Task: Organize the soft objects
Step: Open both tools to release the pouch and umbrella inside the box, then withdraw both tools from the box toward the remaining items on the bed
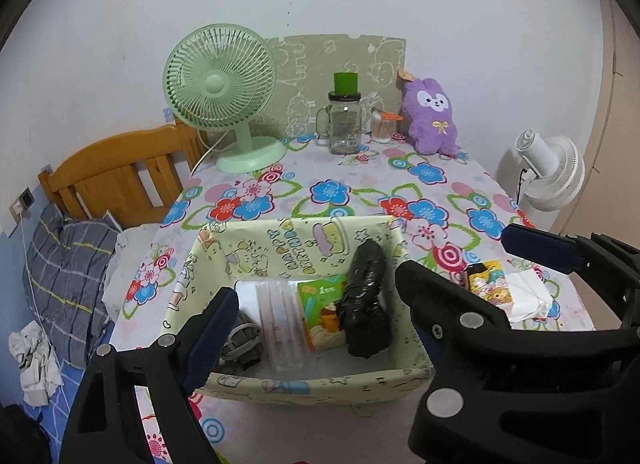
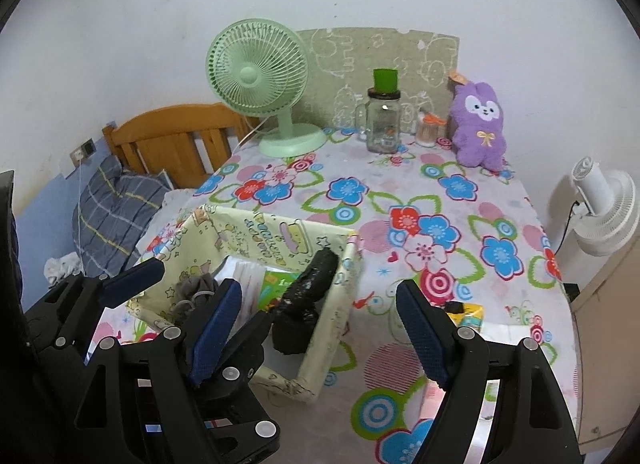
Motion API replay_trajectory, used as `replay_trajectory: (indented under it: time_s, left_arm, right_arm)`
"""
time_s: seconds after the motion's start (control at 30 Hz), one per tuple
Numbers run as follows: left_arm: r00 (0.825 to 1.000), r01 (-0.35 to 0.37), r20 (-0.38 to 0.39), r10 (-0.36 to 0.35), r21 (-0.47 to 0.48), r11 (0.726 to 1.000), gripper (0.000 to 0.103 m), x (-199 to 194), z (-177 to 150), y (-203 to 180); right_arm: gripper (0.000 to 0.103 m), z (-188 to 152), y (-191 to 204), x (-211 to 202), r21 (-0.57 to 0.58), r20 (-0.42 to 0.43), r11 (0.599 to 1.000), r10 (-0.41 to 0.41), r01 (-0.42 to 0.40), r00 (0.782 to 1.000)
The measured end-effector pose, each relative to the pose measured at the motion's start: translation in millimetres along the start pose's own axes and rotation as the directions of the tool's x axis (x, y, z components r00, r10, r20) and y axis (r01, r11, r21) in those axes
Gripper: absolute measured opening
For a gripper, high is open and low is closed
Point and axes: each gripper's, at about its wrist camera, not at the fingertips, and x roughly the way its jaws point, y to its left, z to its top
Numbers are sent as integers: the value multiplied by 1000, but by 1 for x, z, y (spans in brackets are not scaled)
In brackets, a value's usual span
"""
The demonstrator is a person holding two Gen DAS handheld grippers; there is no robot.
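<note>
Looking along the left gripper (image 1: 316,292), its jaws are seen spread wide and empty above a pale-yellow storage box (image 1: 304,386), in which a black plastic roll (image 1: 366,304), a zip bag (image 1: 280,320) and grey socks (image 1: 242,338) are laid. In the right wrist view, the right gripper (image 2: 320,316) is likewise held open with nothing between its pads, over the floral tablecloth (image 2: 400,184) beside that box (image 2: 320,352), while a purple plush rabbit (image 2: 480,124) is propped at the table's far edge.

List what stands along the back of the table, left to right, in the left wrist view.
Green desk fan → glass mason jar mug with a green cap → small container of cotton swabs → purple plush bunny.
</note>
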Motion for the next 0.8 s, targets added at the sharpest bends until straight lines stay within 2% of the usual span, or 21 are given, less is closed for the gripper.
replay_trajectory:
  time_s: [0.3,0.4,0.47,0.8]
  left_arm:
    - [999,7,34,-7,-3,1000,91,-14,5,-21]
    - [999,6,53,-6,1,1000,99,-20,6,-29]
    - [997,3,76,-4,12,1000,101,-25,6,-36]
    - [996,17,85,-19,25,1000,103,-32,6,-62]
  right_arm:
    - [89,-2,-19,-25,14,53,999,-38,38,998]
    - [93,-2,-25,-31,25,68,999,-49,47,996]
    - [95,-3,-30,-37,35,81,998,-56,53,995]
    - [96,-10,-51,-55,49,116,995,-91,86,989]
